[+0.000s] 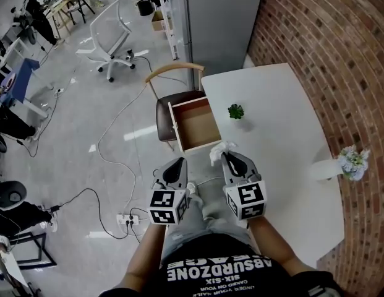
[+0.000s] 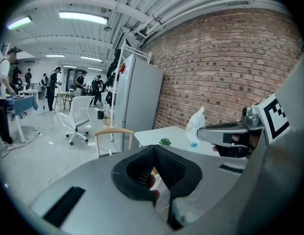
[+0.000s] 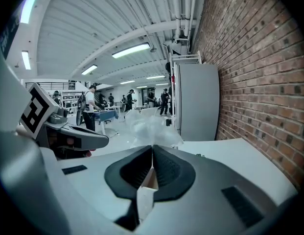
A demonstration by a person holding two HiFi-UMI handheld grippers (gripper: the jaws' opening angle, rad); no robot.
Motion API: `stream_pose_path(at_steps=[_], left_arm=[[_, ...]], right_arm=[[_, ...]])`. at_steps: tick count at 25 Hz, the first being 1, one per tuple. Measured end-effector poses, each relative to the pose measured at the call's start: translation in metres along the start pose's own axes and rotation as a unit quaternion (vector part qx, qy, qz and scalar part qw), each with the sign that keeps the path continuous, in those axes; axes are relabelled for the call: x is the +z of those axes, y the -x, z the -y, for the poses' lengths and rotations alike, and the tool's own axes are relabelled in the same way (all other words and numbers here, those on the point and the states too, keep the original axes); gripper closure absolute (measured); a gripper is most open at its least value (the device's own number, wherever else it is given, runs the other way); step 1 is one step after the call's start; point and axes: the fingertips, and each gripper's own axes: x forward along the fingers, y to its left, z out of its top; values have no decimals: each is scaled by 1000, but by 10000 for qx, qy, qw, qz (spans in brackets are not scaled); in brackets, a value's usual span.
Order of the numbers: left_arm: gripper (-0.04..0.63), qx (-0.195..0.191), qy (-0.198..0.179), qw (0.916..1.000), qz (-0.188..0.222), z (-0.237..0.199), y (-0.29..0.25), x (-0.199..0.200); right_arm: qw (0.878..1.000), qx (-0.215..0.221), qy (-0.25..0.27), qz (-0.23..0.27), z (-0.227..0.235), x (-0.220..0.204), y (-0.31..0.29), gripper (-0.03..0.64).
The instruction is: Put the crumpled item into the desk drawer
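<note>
White tabletop (image 1: 284, 122), drawer (image 1: 195, 125) open; right gripper (image 1: 229, 159) jaws pinch wad (image 1: 220, 148), likely light, soft, graspable at any fold; left gripper (image 1: 177, 166) jaws together.

Potted plant (image 1: 235, 111); flower vase (image 1: 351, 162) beside brick wall (image 1: 328, 42); wooden chair (image 1: 166, 107); white office chair (image 1: 108, 36); floor power strip (image 1: 131, 218).
</note>
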Motion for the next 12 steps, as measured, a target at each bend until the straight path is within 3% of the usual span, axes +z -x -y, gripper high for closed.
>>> stream_pose_path(at_steps=[12], left_arm=[[589, -75, 24, 9999, -95, -48, -47, 28]], right_arm=[[9999, -127, 115, -3, 21, 37, -67, 612]])
